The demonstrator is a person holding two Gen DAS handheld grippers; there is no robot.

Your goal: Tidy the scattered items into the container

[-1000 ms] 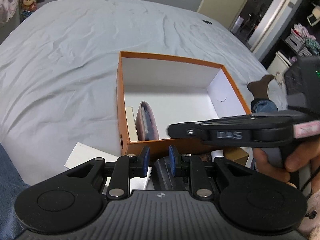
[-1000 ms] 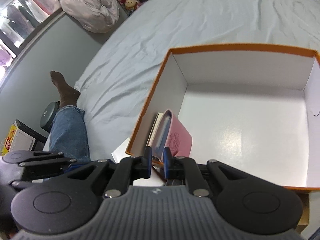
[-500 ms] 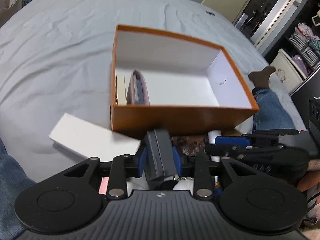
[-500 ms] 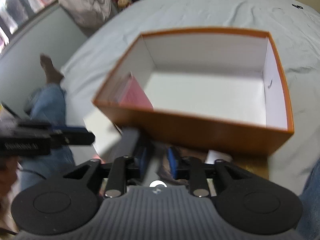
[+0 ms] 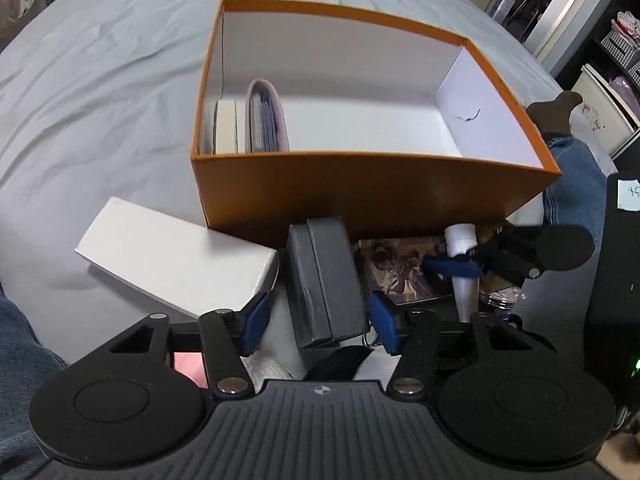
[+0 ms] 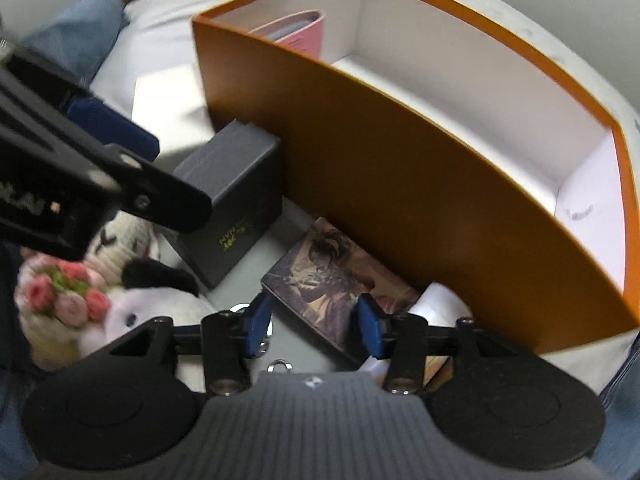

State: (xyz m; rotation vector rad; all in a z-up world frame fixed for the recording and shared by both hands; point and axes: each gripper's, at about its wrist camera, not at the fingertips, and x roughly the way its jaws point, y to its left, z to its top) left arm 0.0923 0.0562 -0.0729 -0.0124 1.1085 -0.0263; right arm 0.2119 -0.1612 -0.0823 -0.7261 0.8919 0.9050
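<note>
An orange box (image 5: 372, 188) with a white inside stands on the bed; a cream book (image 5: 226, 126) and a pink pouch (image 5: 266, 120) stand upright in its left end. In front of it lie a white box (image 5: 176, 256), a dark grey box (image 5: 326, 276), an illustrated book (image 6: 332, 276) and a white tube (image 5: 462, 264). My left gripper (image 5: 320, 320) straddles the near end of the grey box, jaws opening, pads clear of it. My right gripper (image 6: 313, 328) hangs over the illustrated book's near corner, jaws opening, gripping nothing.
A white plush toy (image 6: 152, 304) with pink fabric flowers (image 6: 60, 292) and a metal key ring (image 6: 280, 366) lie beside the grey box. The grey bed sheet (image 5: 100, 100) spreads around the orange box. A person's jeans leg (image 5: 576, 172) lies at the right.
Both grippers have come down from above the orange box to the items in front of it. Both pairs of jaws have spread apart. The right view has rolled.
</note>
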